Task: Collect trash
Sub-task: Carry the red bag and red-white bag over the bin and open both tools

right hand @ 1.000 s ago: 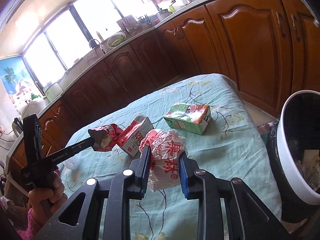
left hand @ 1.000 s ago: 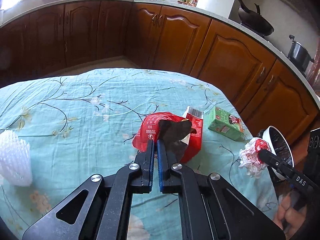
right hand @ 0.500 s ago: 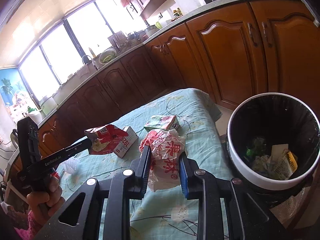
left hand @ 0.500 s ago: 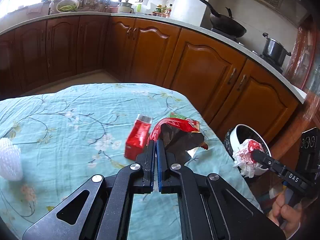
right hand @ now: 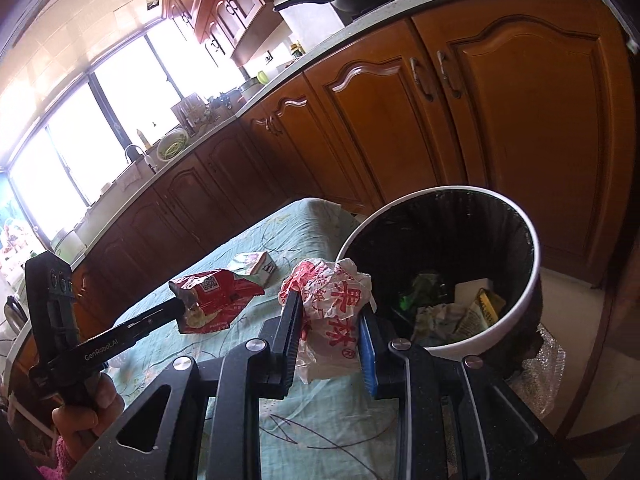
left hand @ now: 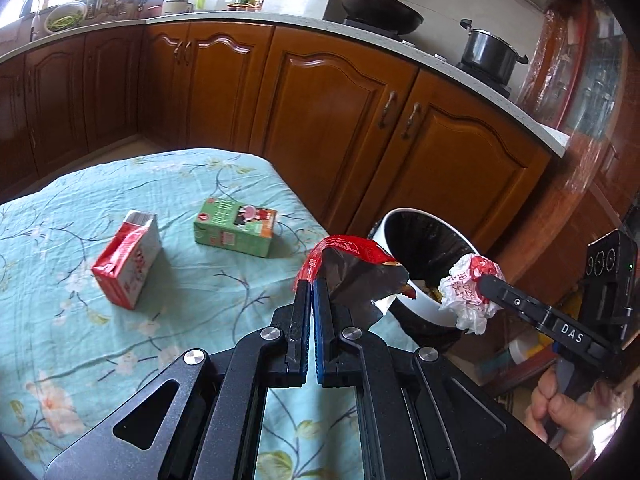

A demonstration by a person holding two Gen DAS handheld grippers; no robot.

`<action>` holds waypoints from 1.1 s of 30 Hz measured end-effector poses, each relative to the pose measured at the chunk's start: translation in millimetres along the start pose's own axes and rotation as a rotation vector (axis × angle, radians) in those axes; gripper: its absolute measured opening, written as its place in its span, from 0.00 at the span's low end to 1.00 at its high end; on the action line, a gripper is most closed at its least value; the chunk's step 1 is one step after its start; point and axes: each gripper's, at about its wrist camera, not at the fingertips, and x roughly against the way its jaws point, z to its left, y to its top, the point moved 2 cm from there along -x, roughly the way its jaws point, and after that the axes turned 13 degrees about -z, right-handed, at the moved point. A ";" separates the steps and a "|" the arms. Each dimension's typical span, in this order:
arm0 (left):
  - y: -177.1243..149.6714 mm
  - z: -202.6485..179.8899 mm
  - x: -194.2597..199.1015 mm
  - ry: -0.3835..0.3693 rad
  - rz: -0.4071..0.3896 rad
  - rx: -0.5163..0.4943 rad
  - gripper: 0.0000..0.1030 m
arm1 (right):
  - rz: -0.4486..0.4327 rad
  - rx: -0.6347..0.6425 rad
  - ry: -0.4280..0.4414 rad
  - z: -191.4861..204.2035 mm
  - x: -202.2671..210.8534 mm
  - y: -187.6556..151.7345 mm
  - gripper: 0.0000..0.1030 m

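Both grippers have moved from over the table to the bin (right hand: 440, 196) at its right edge since the earlier frame. Left gripper (left hand: 311, 284) pinches the red bag (left hand: 352, 264), just short of the rim. Right gripper (right hand: 330, 320) clamps the wad (right hand: 332, 308) near the rim. To do it well: carry each past the rim, over the opening, then release. Two cartons (left hand: 128, 258) lie on the table (left hand: 208, 292), far left
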 end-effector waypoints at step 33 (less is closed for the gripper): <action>11.3 -129.4 -92.8 -0.142 0.085 -0.172 0.01 | -0.013 -0.028 -0.141 -77.3 -18.1 38.0 0.26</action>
